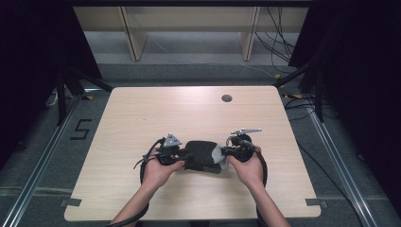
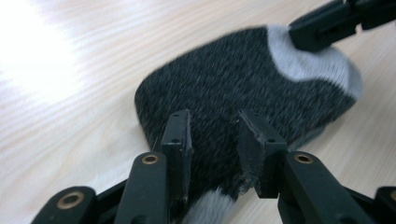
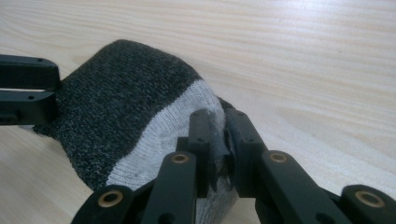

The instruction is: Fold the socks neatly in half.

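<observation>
Lying near the person's edge of the pale wooden desk (image 1: 142,113), the sock (image 1: 201,153) sits folded between the two grippers. It is a knitted thing, and I judge it light, limp and easily bunched: it will sag and unfold wherever it is not held, and it will not slip much on the rubbery pads. A pinch on a doubled edge or on the thicker band should hold best, since a single layer may stretch and pull out.

From its own camera, the right gripper (image 3: 218,140) has its jaws drawn together on a fold of the light grey band, cloth wedged between the pads. The left gripper (image 2: 215,140) has its jaws standing apart over the dark end of the sock, the pads not pressing; fabric lies under and between them.

The sock is dark charcoal flecked with lighter thread, with pale grey patches at the end held by the right gripper and again near the left gripper's jaws. Farther off, a round cable hole (image 1: 226,98) marks the desk's far side.
</observation>
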The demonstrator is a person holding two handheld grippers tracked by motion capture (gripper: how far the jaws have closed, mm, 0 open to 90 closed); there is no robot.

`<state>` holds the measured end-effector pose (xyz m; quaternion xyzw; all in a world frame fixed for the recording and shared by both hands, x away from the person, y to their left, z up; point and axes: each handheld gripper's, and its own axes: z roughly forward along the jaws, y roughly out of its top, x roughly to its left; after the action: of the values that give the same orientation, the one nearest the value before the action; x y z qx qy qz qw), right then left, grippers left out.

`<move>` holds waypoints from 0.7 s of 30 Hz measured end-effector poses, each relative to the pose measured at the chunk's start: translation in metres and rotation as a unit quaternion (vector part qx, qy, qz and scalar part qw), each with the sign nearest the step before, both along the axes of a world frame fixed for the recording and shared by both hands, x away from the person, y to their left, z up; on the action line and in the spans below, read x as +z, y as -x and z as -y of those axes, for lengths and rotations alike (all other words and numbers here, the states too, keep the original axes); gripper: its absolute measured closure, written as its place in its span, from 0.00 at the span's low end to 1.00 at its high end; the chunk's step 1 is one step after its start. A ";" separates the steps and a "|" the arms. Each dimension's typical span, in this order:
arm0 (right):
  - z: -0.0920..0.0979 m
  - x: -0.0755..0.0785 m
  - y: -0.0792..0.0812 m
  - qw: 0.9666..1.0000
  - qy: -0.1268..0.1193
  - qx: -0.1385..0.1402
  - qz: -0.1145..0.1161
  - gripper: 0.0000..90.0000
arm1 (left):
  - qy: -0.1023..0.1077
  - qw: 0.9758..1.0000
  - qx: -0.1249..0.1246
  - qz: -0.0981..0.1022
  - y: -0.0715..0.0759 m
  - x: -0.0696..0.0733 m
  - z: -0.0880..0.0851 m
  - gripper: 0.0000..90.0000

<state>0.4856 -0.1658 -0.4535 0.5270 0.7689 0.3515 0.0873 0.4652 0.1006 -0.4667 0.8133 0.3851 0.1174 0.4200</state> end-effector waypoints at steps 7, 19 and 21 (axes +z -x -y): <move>-0.005 -0.002 0.006 1.000 -0.004 -0.009 -0.005 0.91 | -0.004 1.000 0.006 -0.005 -0.002 -0.011 -0.005 0.71; -0.019 -0.009 -0.009 1.000 -0.011 -0.002 0.004 0.91 | -0.011 1.000 0.025 0.002 -0.005 -0.015 -0.017 0.74; -0.022 -0.009 -0.010 1.000 -0.001 0.007 0.021 0.91 | -0.012 0.999 0.032 0.003 -0.004 -0.015 -0.020 0.74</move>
<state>0.4960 -0.1435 -0.4624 0.5146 0.7700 0.3636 0.1003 0.4689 0.1209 -0.4821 0.8052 0.4080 0.1377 0.4077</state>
